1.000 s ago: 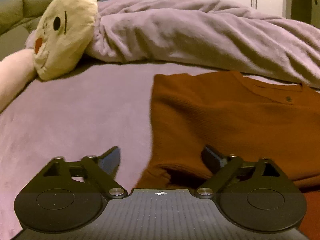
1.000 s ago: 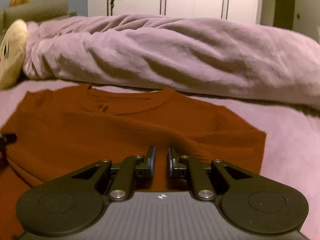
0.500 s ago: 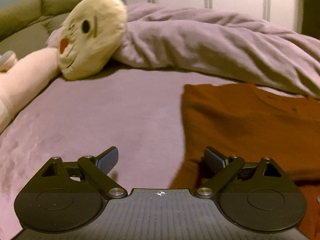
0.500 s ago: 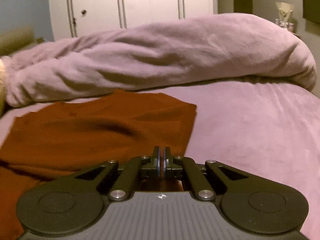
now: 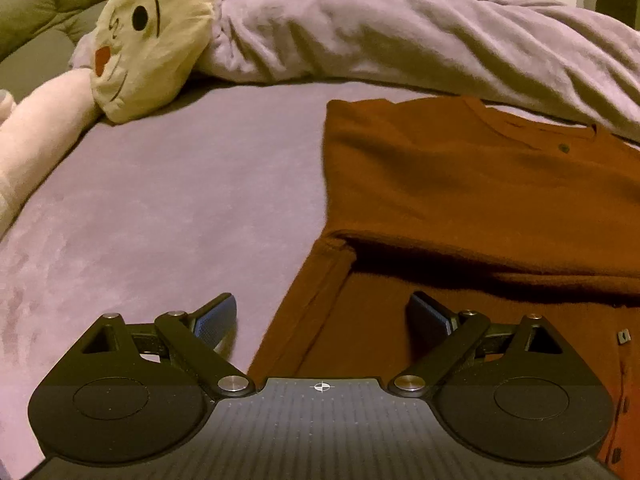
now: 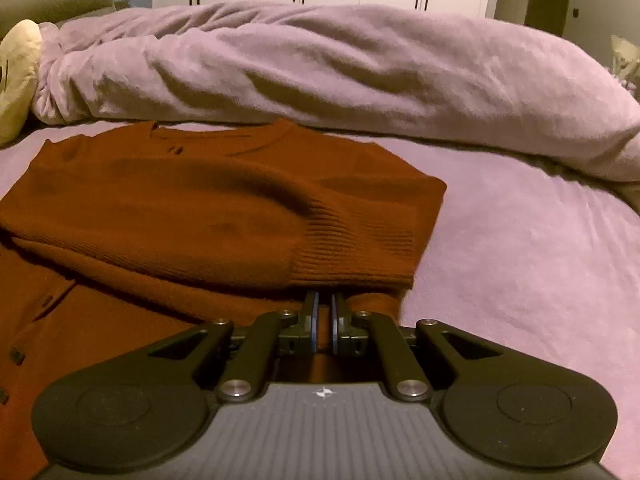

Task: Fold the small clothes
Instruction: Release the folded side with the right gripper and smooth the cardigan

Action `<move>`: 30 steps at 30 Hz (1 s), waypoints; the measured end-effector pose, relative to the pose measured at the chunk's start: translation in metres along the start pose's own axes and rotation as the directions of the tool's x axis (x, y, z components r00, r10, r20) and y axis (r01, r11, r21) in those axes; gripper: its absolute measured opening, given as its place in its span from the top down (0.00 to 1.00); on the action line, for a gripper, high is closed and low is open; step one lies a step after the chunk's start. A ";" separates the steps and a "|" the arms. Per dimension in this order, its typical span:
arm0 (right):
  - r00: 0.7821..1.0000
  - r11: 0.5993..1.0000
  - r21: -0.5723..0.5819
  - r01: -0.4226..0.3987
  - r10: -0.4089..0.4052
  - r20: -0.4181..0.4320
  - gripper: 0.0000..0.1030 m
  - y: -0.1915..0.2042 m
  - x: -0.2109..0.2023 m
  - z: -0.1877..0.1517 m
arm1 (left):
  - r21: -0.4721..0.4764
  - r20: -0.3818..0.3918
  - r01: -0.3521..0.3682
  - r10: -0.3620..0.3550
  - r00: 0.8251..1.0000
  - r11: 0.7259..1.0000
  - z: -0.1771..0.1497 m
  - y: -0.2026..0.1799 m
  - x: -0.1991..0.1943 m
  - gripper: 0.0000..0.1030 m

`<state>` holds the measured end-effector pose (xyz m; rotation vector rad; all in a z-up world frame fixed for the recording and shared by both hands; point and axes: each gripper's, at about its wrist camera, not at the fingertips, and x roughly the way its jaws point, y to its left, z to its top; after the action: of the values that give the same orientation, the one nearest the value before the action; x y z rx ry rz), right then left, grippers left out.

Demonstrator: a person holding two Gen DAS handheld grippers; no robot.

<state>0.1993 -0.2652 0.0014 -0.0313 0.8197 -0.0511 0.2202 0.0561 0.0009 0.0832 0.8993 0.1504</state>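
Rust-brown sweater lies on lilac bed sheet, upper part folded down over lower part, neckline toward bunched duvet.

Left gripper low over sweater's left edge, level, pointing toward duvet; fingers spread wide, nothing between them, one finger over sheet, other over knit.

Right gripper low at folded ribbed hem, fingers almost together, narrow gap showing; whether knit is pinched cannot be told.

Plush toy at left, beside duvet.
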 end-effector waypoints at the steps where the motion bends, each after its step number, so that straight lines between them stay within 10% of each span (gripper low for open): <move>1: 1.000 1.000 -0.005 -0.002 0.002 -0.011 0.95 -0.001 0.000 0.001 | 0.008 -0.001 -0.006 0.006 1.000 1.000 -0.001 0.000 -0.004 0.06; 10: 0.999 0.991 0.131 0.034 -0.034 -0.008 0.81 -0.020 -0.043 0.011 | -0.020 0.021 0.026 -0.025 0.999 0.999 -0.011 0.016 -0.046 0.06; 19: 0.995 0.942 0.323 -0.093 0.102 -0.011 0.72 -0.059 -0.144 -0.093 | -0.098 -0.010 0.069 -0.070 0.997 0.993 -0.077 0.051 -0.080 0.06; 30: 0.974 0.905 0.401 -0.141 0.200 -0.107 0.72 -0.062 -0.153 -0.141 | -0.094 -0.047 0.067 -0.072 0.996 0.993 -0.103 0.050 -0.090 0.06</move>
<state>-0.0099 -0.3197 0.0197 0.4279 0.9441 -0.0511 0.0793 0.0919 0.0134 -0.0378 0.9432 0.1292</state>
